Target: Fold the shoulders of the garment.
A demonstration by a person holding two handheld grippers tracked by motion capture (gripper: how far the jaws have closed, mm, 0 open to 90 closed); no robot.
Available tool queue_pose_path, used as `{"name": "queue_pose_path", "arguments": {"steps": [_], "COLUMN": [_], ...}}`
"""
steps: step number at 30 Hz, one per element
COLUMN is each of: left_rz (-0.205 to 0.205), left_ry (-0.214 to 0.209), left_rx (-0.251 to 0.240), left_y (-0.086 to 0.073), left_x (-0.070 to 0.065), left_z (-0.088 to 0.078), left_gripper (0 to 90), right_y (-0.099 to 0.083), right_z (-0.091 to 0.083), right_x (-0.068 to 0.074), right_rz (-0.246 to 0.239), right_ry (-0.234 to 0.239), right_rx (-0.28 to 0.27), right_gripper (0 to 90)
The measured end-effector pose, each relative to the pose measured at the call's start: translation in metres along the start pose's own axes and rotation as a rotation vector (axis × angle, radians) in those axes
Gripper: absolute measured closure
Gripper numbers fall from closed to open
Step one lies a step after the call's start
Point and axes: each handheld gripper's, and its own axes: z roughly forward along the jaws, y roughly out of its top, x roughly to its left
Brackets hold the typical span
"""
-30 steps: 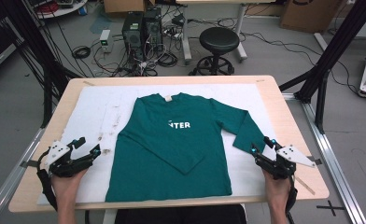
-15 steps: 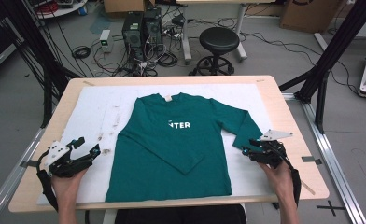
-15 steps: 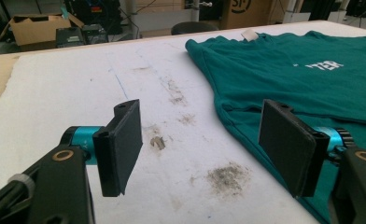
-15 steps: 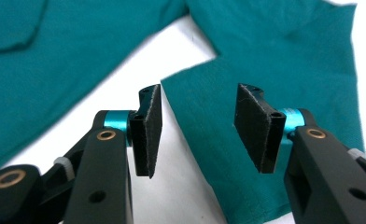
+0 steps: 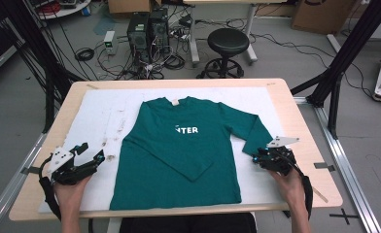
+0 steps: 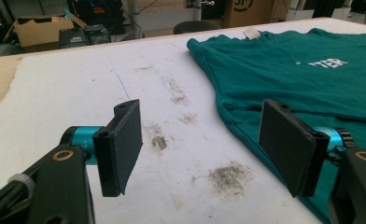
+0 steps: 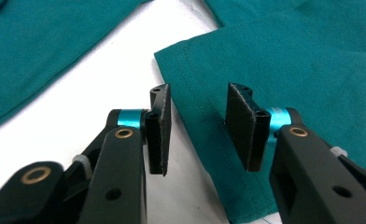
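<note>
- Since a second ago the right claw (image 5: pixel 262 158) has shifted in from the table's right edge toward the cuff (image 7: pixel 204 79) of the shirt's right sleeve (image 5: pixel 249 127), and its jaws have just been closing — in the right gripper view they now stand fairly narrow with the cuff's hem between them, pads not yet pressing on the cloth.
- Left claw (image 5: pixel 92 156) sits where it was, over the white mat (image 5: pixel 101 111) just beside the shirt's left side; in the left gripper view its jaws stand wide with nothing between them.
- Green long-sleeved shirt (image 5: pixel 183 150) lies flat, front up, in the middle of the mat on the table (image 5: pixel 300 121), collar away from the person. Its left sleeve is folded across the body; the right sleeve lies out at an angle, cuff near the right hand (image 5: pixel 288 182).
- My reading: the work in hand is folding the shirt, and the right side is next — the narrowing jaws suggest a pinch on the cuff is close.
- What that calls for: closing fully on the hem, then lifting and carrying the sleeve across the chest to match the other side.
- Risk: the hem could slip out as the jaws close, or the sleeve could drag the body askew.
</note>
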Motion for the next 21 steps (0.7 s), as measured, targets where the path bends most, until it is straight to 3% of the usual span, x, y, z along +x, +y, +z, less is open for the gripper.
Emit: {"name": "queue_pose_path", "arguments": {"steps": [10,15,16,21], "left_rz": [0.003,0.006,0.007,0.007], "left_ry": [0.005,0.005,0.007,0.008], "left_rx": [0.005,0.008,0.007,0.009], "left_y": [0.0,0.0,0.0,0.0], "left_x": [0.0,0.0,0.0,0.0], "left_z": [0.0,0.0,0.0,0.0], "left_gripper": [30.5,30.6,30.6,30.5], "right_y": [0.001,0.003,0.004,0.015], "right_z": [0.0,-0.002,-0.007,-0.019], "right_x": [-0.005,-0.008,-0.008,0.0], "right_rz": [0.033,0.077,0.106,0.103], "right_ry": [-0.041,-0.028,-0.016,-0.002], "right_rx": [0.005,-0.011,-0.045,-0.11], "right_gripper": [87.0,87.6,87.6,87.7]}}
